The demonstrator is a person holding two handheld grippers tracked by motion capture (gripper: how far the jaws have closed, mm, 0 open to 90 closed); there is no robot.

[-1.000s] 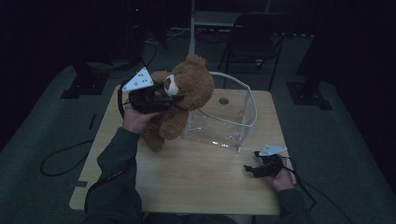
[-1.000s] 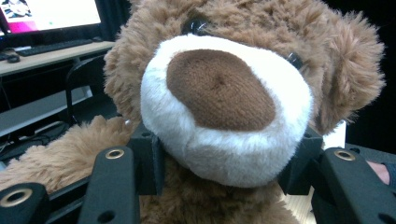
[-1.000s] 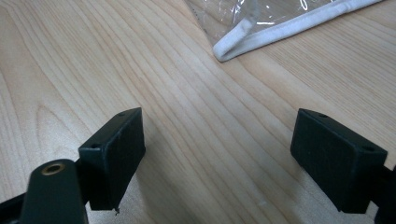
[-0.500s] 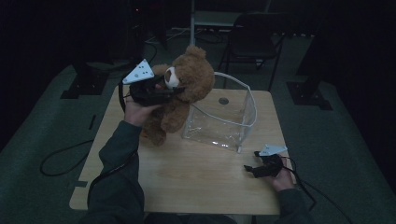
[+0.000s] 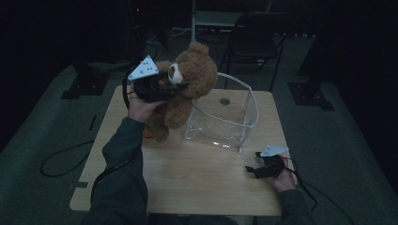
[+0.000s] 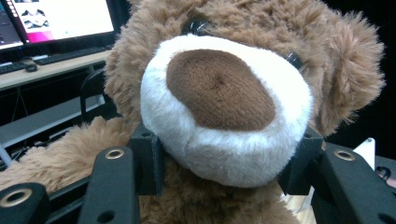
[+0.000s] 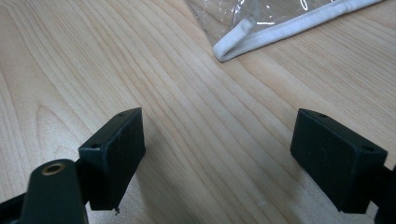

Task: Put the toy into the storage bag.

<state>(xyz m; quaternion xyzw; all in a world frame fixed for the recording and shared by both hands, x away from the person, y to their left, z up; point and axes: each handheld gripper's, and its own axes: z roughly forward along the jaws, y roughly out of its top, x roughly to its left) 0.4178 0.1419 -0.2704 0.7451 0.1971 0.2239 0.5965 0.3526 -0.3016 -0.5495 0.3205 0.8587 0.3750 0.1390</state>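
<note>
Two jaws of the left gripper [image 5: 174, 87] clamp the teddy bear [image 5: 187, 89] by its muzzle, lifted at ten o'clock of the clear bag [image 5: 248, 101]. Swing it over the opening before lowering. Right gripper [image 5: 250, 170] rests, jaws apart.

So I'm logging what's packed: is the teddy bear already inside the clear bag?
No, the teddy bear hangs in the left gripper, left of the clear bag.
</note>
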